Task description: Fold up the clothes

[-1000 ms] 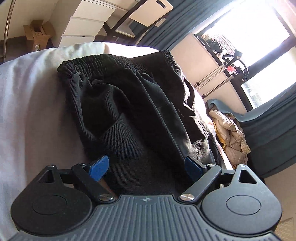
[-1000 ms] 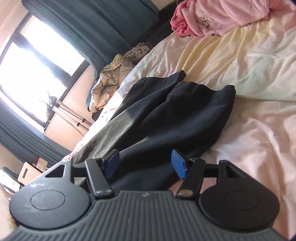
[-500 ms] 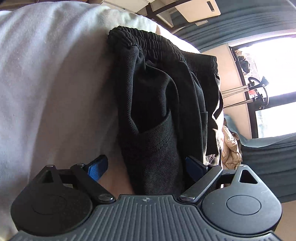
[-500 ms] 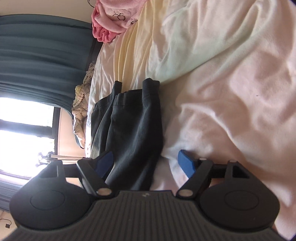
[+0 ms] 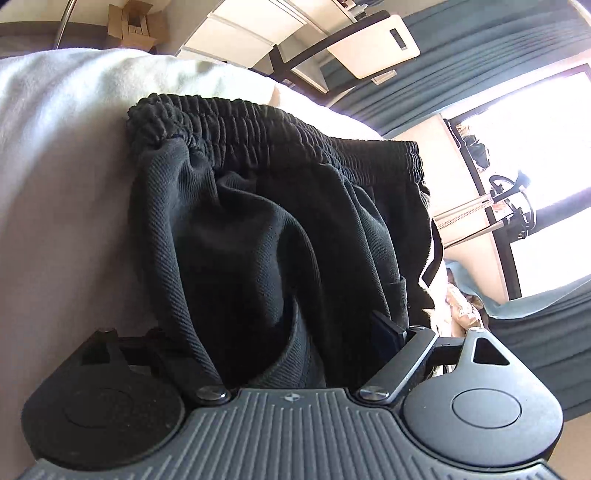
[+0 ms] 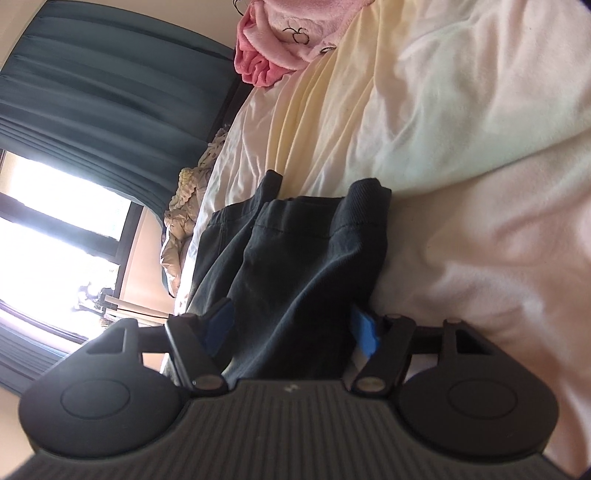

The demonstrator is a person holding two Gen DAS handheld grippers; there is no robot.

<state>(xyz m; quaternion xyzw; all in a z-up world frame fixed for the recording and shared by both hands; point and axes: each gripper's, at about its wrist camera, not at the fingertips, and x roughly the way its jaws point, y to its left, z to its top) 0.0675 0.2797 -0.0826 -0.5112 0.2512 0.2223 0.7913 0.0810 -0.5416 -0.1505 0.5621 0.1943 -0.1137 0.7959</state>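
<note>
Black trousers (image 5: 258, 240) lie on the pale bed sheet (image 5: 55, 184). In the left wrist view their gathered elastic waistband (image 5: 277, 125) runs across the top. My left gripper (image 5: 280, 332) straddles a thick fold of them and its jaws are closing. Cloth drapes over the left finger and hides its pad, and the right pad (image 5: 384, 328) sits against the fold's edge. In the right wrist view the trousers' hem end (image 6: 295, 251) fills the gap of my right gripper (image 6: 291, 328). Its jaws are closing too, one blue pad (image 6: 364, 332) on each side of the cloth.
A pink fleece garment (image 6: 280, 40) lies at the far end of the sheet (image 6: 480, 221). A beige quilted jacket (image 6: 177, 229) sits by the bed's edge under the window and blue curtains (image 6: 92, 85). White drawers (image 5: 251, 29) and a cardboard box (image 5: 136, 18) stand beyond the bed.
Both grippers have sunk onto the trousers and rolled. Cloth that lay ahead of the pads now fills both gaps, and the left gripper's left pad has gone under the fabric.
</note>
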